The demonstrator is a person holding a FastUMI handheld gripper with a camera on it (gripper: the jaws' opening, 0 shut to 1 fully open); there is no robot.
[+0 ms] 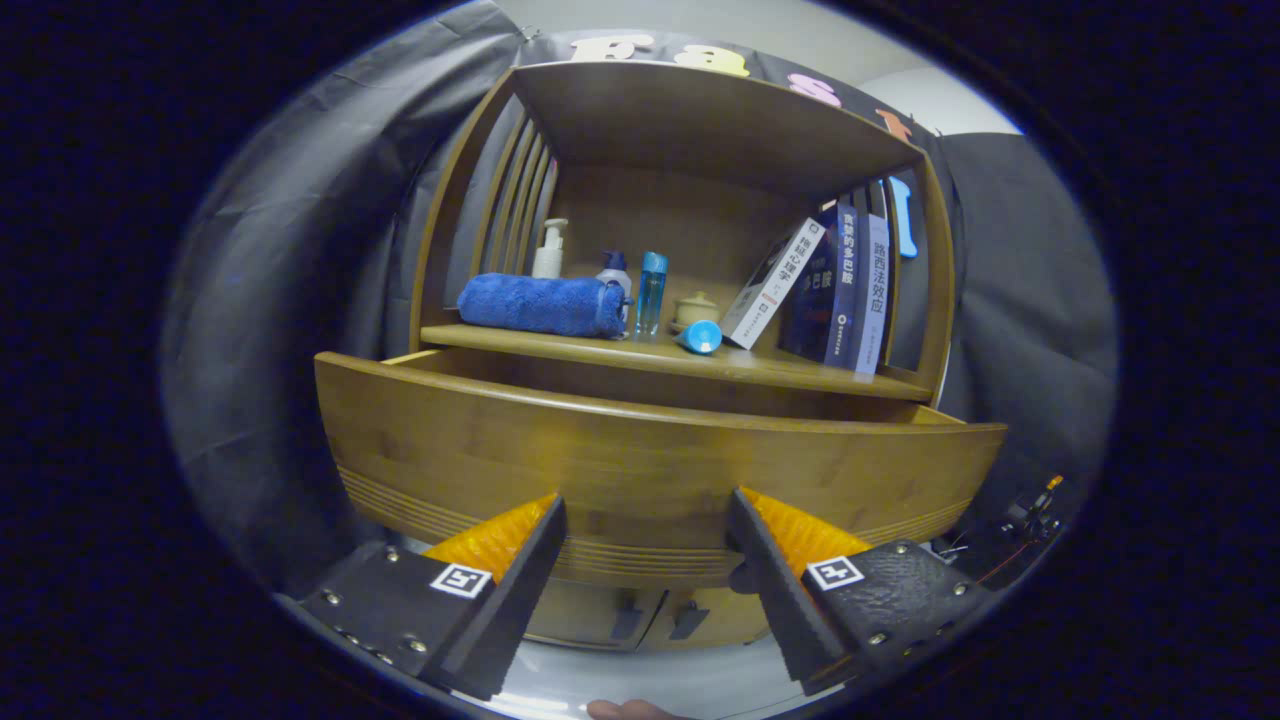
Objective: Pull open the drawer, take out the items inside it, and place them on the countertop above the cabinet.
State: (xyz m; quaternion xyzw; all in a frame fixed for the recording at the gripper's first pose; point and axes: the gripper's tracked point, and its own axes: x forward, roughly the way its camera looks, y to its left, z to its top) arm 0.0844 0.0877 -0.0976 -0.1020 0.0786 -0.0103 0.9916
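The wooden drawer of the cabinet stands pulled out toward me, its curved front panel just ahead of my fingertips. Its inside is hidden behind the front panel. My gripper is open, with the fingers spread wide in front of the lower part of the drawer front and nothing between them. Above the drawer runs the countertop, a wooden shelf surface inside the cabinet's open niche.
On the countertop lie a rolled blue towel, a pump bottle, a clear blue bottle, a small lidded jar, a blue cap and leaning books. Two cabinet doors sit below the drawer.
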